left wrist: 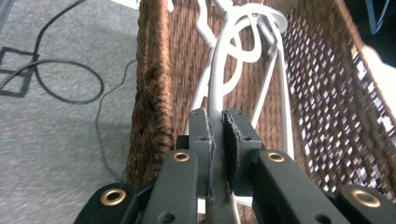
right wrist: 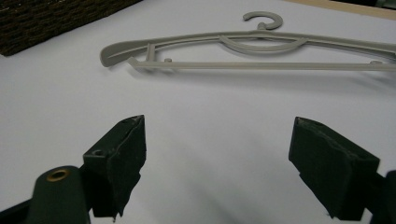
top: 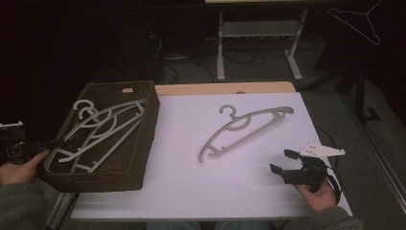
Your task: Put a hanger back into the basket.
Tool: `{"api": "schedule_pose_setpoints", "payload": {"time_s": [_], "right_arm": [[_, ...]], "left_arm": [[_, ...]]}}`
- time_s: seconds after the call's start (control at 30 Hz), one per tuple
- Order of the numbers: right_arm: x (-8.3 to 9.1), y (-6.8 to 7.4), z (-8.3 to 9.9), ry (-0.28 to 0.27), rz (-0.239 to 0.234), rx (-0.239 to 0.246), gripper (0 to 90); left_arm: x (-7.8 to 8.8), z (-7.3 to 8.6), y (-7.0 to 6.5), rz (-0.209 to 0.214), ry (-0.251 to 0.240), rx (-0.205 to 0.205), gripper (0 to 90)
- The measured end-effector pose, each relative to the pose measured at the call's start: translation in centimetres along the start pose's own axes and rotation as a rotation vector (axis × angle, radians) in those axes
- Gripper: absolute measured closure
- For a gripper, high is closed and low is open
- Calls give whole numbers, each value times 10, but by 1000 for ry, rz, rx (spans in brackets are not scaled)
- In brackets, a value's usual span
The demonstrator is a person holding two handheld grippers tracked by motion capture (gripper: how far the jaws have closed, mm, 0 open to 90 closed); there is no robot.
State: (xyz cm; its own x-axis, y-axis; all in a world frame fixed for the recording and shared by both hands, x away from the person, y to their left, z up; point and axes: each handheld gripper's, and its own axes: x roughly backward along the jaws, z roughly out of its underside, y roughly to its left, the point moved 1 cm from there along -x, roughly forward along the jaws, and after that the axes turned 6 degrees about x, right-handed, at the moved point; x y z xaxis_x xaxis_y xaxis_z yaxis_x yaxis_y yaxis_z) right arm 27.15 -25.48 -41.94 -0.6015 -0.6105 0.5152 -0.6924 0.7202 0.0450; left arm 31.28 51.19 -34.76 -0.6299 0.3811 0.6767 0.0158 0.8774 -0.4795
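A brown wicker basket (top: pixel 146 139) stands on the left of the white table (top: pixel 191 187) with white hangers (top: pixel 103 125) lying in it. At the basket's near-left corner my left gripper (top: pixel 50 143) is shut on the end of one white hanger (left wrist: pixel 218 70), its pads (left wrist: pixel 231 135) pressed on both sides of the bar, beside the basket wall (left wrist: pixel 149 102). A grey hanger (top: pixel 268 113) lies flat in the middle of the table. My right gripper (top: pixel 282 161) hovers open near the front right, pointing at this grey hanger (right wrist: pixel 261 37), with nothing between its fingers (right wrist: pixel 121 154).
A thin wire hanger (top: pixel 364 21) hangs in the dark at the top right. White legs of another desk (top: pixel 220 48) stand behind the table. Black cables (left wrist: pixel 60 79) lie on the grey floor left of the basket.
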Motion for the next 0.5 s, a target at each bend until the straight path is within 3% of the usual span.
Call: {"api": "schedule_pose_setpoints", "payload": {"time_s": [0.07,0.17,0.3,0.37,0.4,0.5], "right_arm": [[0,1,0,-1,-1,-1,180],[0,1,0,0,-3,-3,180],[0,1,0,1,-3,0,180],[0,1,0,1,-2,0,180],[0,0,0,0,-2,1,180],[-1,1,0,2,-4,0,179]], "left_arm": [[-4,-1,-4,-27,16,-17,755],[-3,-2,-5,-12,18,-22,683],[0,-2,-8,-14,-3,-44,653],[1,-2,-8,-18,-6,-45,670],[3,-1,-5,-47,17,-69,758],[4,0,-3,-43,16,-63,812]]}}
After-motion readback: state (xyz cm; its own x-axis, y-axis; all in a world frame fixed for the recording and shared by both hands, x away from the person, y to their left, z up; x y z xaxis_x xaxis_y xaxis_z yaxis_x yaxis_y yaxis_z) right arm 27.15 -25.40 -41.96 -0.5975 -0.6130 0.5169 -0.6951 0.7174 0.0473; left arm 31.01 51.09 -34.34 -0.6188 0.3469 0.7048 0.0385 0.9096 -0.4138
